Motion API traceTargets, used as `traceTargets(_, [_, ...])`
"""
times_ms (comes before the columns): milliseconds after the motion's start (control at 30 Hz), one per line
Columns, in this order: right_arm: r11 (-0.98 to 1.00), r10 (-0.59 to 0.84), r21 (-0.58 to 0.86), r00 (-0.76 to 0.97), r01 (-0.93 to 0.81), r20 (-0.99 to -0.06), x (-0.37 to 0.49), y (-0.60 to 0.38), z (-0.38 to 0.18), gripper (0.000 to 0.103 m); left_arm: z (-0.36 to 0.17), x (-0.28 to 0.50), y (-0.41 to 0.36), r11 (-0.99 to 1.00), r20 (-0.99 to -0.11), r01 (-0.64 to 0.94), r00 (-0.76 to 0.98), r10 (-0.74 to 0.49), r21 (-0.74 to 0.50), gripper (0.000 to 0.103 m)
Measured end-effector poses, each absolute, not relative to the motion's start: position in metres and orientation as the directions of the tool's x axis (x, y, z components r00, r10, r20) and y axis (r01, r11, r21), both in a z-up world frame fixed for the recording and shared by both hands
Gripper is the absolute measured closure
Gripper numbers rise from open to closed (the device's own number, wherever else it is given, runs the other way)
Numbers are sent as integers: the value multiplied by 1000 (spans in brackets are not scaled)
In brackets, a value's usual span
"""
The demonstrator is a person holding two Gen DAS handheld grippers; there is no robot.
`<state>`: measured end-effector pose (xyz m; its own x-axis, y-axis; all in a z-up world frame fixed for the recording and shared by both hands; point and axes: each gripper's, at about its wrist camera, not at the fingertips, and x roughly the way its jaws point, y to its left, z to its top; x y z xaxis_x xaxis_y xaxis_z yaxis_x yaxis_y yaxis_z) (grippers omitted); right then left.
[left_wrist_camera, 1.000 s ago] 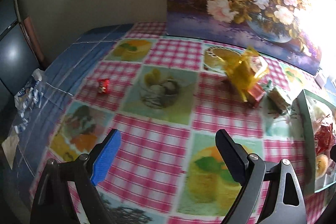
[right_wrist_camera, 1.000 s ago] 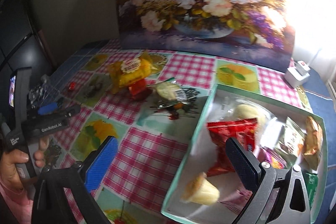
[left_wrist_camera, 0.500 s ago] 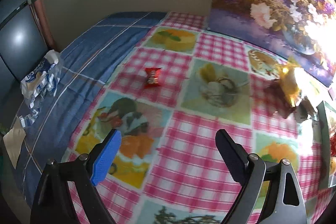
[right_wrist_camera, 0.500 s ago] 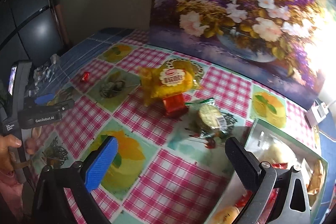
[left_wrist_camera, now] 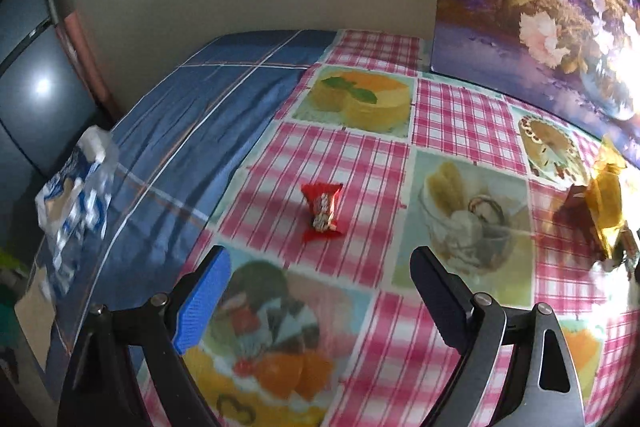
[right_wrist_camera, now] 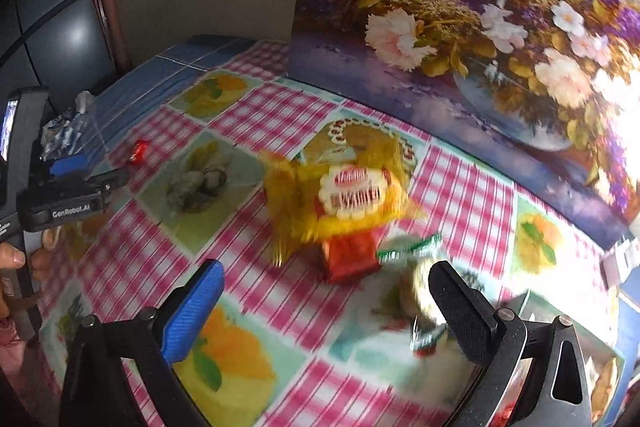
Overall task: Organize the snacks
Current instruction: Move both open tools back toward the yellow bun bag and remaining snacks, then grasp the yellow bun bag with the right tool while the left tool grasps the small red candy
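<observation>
candy in a red wrapper [left_wrist_camera: 322, 213] lies alone on the checked desk [left_wrist_camera: 460, 115], just ahead of the left tongs [left_wrist_camera: 320, 301], which stand spread and empty. it looks light, crinkly and slippery; best pinched across its plump middle, not the twisted ends. right tongs [right_wrist_camera: 326, 307], also spread and empty, face a soft yellow packet [right_wrist_camera: 352, 199] resting on a red box [right_wrist_camera: 350, 255], with a round wrapped snack [right_wrist_camera: 420, 291] beside.
</observation>
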<state>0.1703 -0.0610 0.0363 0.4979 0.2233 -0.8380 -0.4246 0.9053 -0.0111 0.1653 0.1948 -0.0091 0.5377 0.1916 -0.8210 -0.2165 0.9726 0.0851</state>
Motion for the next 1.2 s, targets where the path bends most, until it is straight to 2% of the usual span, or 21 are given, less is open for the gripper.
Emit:
traceTargets(233, [902, 189, -64, 524, -427, -830, 203, -48, 29, 0, -19, 187, 204, 969, -834, -224, 512, 204, 100, 30])
traceTargets(367, [892, 159, -103, 518, -441, -840, 213, -40, 22, 1, -26, 196, 213, 966, -850, -244, 488, 199, 85, 45])
traceTargets(633, [882, 162, -107, 509, -459, -845, 224, -35, 15, 5, -31, 206, 219, 968, -856, -246, 490, 163, 44, 45])
traceTargets(700, [885, 167, -94, 500, -456, -850, 226, -37, 13, 10, -32, 210, 218, 969, -856, -242, 493, 157, 38, 53])
traceTargets(800, [885, 168, -91, 497, -457, -851, 226, -36, 12, 14, -32, 214, 217, 971, -855, -239, 497, 145, 25, 69])
traceTargets(833, [884, 172, -89, 496, -459, -851, 225, -36, 12, 15, -32, 214, 216, 971, -854, -238, 499, 146, 27, 78])
traceTargets(967, [887, 181, -78, 497, -456, -849, 225, -39, 14, 20, -33, 213, 213, 971, -848, -235, 508, 152, 33, 83])
traceTargets(1200, [900, 197, -55, 514, -433, -835, 222, -48, 17, 24, -29, 195, 200, 977, -835, -211, 535, 127, 14, 83])
